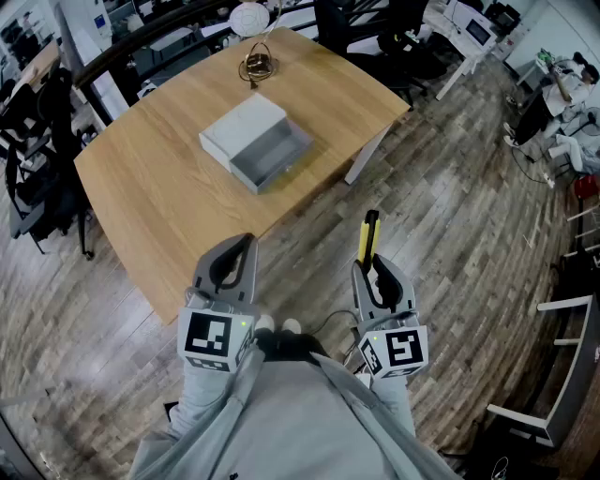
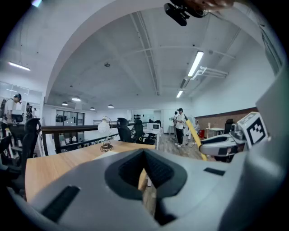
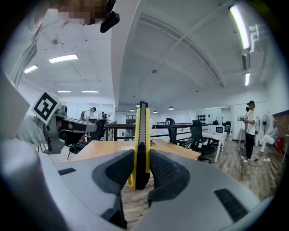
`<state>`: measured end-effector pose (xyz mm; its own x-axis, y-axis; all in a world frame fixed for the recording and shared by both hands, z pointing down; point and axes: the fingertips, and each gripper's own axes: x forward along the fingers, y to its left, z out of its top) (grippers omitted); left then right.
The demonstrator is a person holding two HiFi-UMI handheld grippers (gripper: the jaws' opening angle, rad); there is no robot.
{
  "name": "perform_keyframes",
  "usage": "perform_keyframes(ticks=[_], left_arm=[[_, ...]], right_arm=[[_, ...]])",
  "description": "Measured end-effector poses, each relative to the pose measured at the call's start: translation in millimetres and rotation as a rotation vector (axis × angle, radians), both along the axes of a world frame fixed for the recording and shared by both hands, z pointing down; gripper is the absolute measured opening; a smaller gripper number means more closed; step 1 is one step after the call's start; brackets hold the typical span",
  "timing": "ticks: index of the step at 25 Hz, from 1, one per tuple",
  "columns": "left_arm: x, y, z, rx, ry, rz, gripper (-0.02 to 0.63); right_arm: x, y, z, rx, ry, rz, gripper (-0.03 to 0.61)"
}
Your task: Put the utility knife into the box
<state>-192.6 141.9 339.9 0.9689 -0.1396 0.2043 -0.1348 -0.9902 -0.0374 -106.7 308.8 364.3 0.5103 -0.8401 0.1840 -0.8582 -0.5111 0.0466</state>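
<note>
A yellow and black utility knife (image 1: 368,237) sticks out forward from my right gripper (image 1: 372,273), whose jaws are shut on its rear end. In the right gripper view the utility knife (image 3: 141,144) stands upright, pinched between the two pads. The open grey box (image 1: 270,155) lies on the wooden table (image 1: 159,187), its white lid (image 1: 242,127) next to it at the far left. My left gripper (image 1: 234,260) hovers over the table's near edge, jaws shut with nothing between them; the left gripper view shows the left gripper (image 2: 144,169) with jaws together.
A small brass ornament (image 1: 255,66) and a white round lamp (image 1: 248,17) sit at the table's far end. Office chairs (image 1: 37,169) stand left of the table. Wood floor lies to the right, with white shelving (image 1: 562,375) at the far right.
</note>
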Motion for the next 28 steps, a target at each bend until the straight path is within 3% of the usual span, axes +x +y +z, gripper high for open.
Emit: perform_keyframes(ticks=[18, 28], left_arm=[[16.8, 22.6, 1.3, 0.021, -0.007, -0.046, 0.02], [75.2, -18.7, 5.4, 0.025, 0.003, -0.048, 0.018]], right_arm=[[22.3, 25.1, 2.7, 0.049, -0.025, -0.035, 0.126], [75.0, -17.2, 11.2, 0.045, -0.038, -0.055, 0.126]])
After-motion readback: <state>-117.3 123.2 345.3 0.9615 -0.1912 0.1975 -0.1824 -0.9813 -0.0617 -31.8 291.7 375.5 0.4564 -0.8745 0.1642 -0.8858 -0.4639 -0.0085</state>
